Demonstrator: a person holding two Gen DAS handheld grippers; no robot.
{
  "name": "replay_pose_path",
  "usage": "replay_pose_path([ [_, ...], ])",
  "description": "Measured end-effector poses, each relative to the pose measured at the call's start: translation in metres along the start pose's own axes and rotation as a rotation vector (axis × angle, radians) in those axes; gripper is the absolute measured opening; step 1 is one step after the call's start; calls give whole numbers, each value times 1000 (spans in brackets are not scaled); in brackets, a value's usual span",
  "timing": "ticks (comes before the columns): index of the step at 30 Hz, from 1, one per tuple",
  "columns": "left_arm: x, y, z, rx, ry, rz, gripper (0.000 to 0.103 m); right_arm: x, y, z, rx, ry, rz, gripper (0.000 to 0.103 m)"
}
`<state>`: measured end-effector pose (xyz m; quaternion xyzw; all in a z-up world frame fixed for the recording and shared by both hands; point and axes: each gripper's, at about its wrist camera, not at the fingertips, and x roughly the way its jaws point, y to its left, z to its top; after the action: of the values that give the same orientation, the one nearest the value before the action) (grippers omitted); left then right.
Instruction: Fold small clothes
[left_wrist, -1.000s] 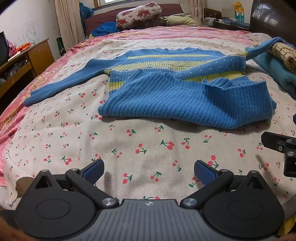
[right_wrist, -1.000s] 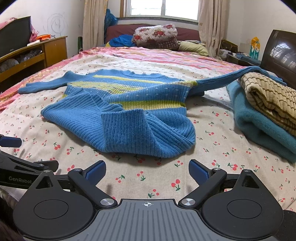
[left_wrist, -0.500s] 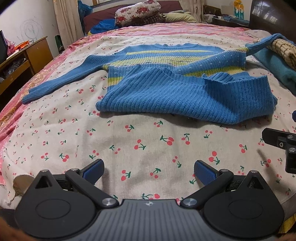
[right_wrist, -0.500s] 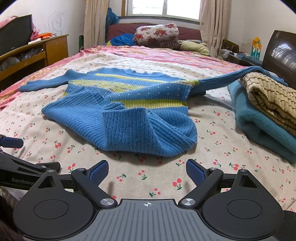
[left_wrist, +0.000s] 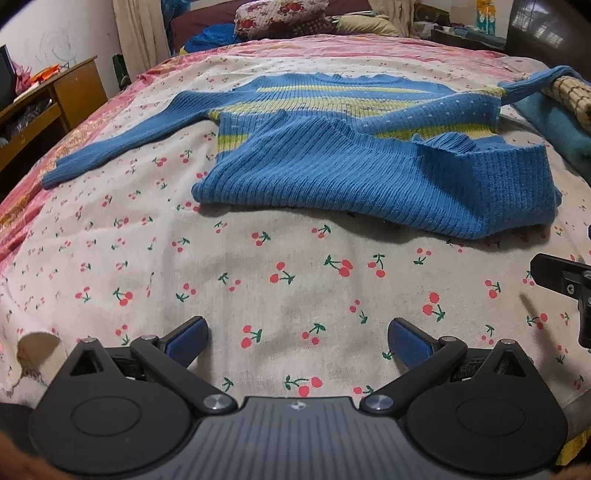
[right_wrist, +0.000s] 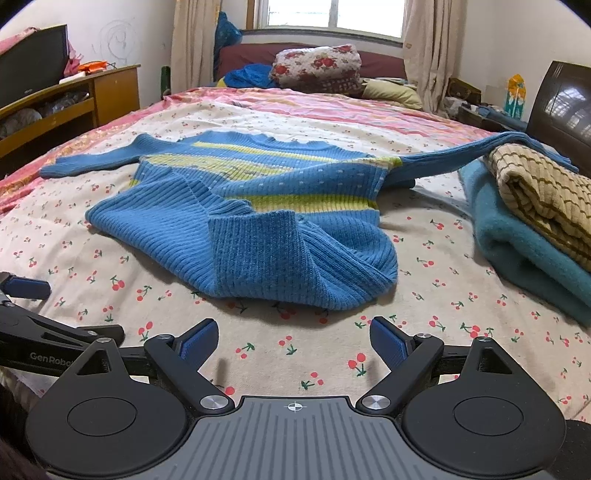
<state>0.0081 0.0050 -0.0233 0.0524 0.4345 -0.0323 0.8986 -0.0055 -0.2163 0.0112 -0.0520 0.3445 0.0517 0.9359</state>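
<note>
A blue knit sweater with yellow-green stripes lies on the cherry-print bed sheet, its lower part folded up over the body. One sleeve stretches out flat to the left. The other sleeve drapes over the stacked clothes at the right. My left gripper hovers open over bare sheet in front of the sweater. My right gripper is open just short of the folded hem, nothing between its blue pads. Each gripper shows at the edge of the other's view.
A teal blanket with a beige striped garment on top lies at the right of the bed. Pillows sit at the far end under a window. A wooden cabinet stands along the left wall.
The right jaws have narrowed a little but stay wide apart. The left view has shifted slightly towards the sweater. The sweater lies as before.
</note>
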Motion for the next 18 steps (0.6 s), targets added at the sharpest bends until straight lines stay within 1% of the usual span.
replay_pose_path([
  [18,0,-1,-3,1,9,8,103,0,3,0,-11,2,10,89],
])
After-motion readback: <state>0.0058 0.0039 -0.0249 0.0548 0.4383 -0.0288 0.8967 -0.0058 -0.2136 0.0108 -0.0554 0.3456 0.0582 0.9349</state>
